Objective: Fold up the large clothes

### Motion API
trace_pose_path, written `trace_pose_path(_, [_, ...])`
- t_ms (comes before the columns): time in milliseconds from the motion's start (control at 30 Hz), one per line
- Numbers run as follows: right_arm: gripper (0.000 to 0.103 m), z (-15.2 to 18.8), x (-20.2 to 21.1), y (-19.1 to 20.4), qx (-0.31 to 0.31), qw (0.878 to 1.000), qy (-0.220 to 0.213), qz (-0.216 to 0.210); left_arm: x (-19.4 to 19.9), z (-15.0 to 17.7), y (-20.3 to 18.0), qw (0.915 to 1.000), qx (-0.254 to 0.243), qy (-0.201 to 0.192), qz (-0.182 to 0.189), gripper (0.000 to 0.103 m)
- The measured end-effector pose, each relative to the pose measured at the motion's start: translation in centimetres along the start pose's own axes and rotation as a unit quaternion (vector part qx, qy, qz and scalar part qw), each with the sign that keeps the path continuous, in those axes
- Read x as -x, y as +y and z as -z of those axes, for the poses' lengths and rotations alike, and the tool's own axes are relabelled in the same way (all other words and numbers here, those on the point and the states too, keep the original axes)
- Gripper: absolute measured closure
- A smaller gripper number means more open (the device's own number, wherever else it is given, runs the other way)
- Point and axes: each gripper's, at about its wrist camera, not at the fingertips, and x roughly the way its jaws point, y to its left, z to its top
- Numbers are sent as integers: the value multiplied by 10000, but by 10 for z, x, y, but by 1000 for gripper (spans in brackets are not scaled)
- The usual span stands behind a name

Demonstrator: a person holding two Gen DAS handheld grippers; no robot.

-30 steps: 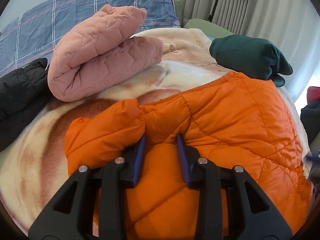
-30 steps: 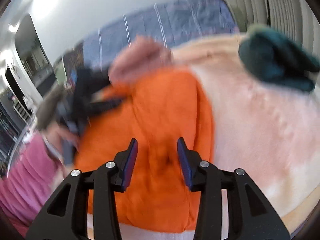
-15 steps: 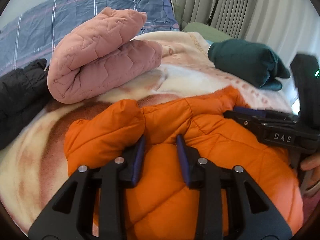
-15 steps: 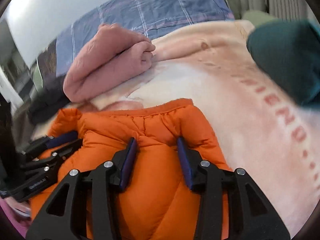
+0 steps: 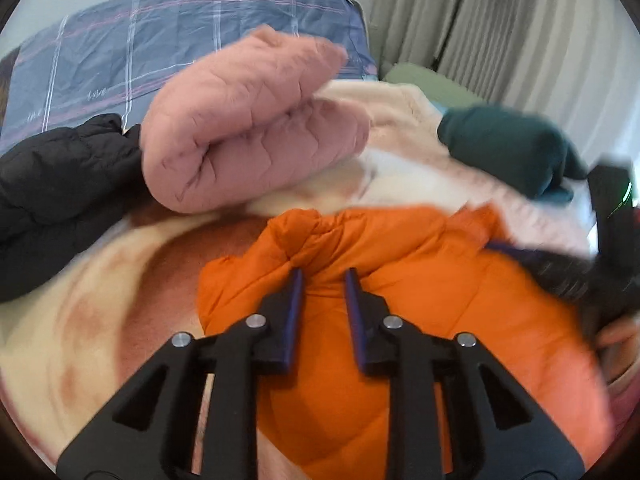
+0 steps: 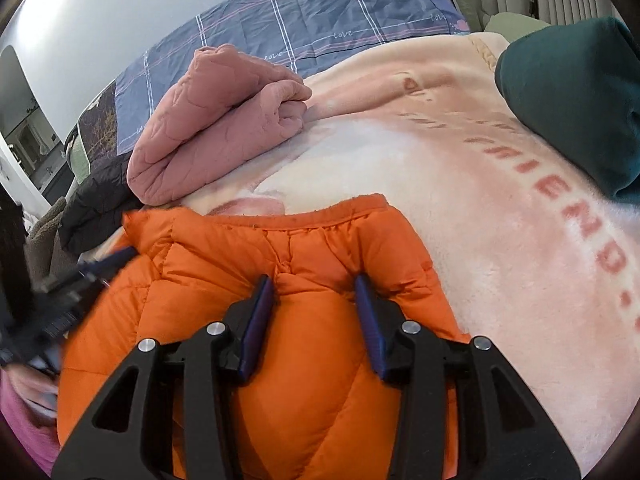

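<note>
Orange puffer jacket lies folded over on the pink blanket, fold unfinished: left gripper closing on a bunched ridge, right gripper half-open, pads pinching a puffed fold.

The orange jacket is now bunched smaller on the blanket; the left gripper is being closed on its padding, brought nearer the pink bundle.
</note>
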Motion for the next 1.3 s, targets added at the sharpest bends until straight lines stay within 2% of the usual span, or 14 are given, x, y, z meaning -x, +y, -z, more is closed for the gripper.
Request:
trace_pose_path(133, [60, 1, -3, -2, -30, 10000, 10, -17, -11, 9, 9, 9991, 363, 54, 208, 80])
trace_pose_path(367, [60, 4, 0, 3, 139, 9998, -55, 156, 7, 5, -10, 9995, 115, 97, -285, 81])
trace_pose_path(400, [60, 4, 0, 3, 154, 9997, -56, 179, 16, 5, -13, 9994, 110, 71, -308, 79])
trace_pose_path(467, [60, 4, -1, 3, 165, 9997, -46, 197, 39, 9, -21, 9995, 48, -73, -296, 55])
trace_pose_path(567, [60, 4, -1, 3, 188, 9996, -41, 221, 86, 30, -45, 9991, -261, -318, -115, 40])
trace_pose_path(633, [59, 4, -1, 3, 186, 9996, -49, 213, 120, 57, -69, 9972, -619, -413, 61, 29])
trace_pose_path(733, [59, 4, 0, 3, 177, 9996, -68, 200, 164, 107, -109, 9891, -1394, -439, 154, 19])
trace_pose_path(867, [59, 5, 0, 4, 198, 9995, -84, 224, 178, 150, -147, 9830, -1814, -226, 185, 15])
trace_pose_path(933, [59, 5, 2, 4, 204, 9995, -111, 232, 166, 161, -159, 9802, -1961, -108, -237, 15])
trace_pose_path(967, [59, 5, 2, 4, 208, 9994, -126, 237, 153, 162, -164, 9779, -1990, -66, -642, 15])
trace_pose_path(1033, [59, 6, 4, 4, 215, 9993, -154, 247, 135, 159, -162, 9785, -1760, 37, -1078, 15])
trace_pose_path(1133, [59, 6, 3, 2, 185, 9995, -165, 214, 118, 151, -153, 9836, -1252, 219, -1281, 15])
trace_pose_path(1267, [59, 6, 2, -1, 129, 9996, -171, 165, 125, 163, -130, 9815, -1078, 415, -1528, 14])
trace_pose_path(1300, [59, 7, 1, 0, 156, 9996, -177, 177, 128, 167, -121, 9826, -1014, 454, -1487, 14])
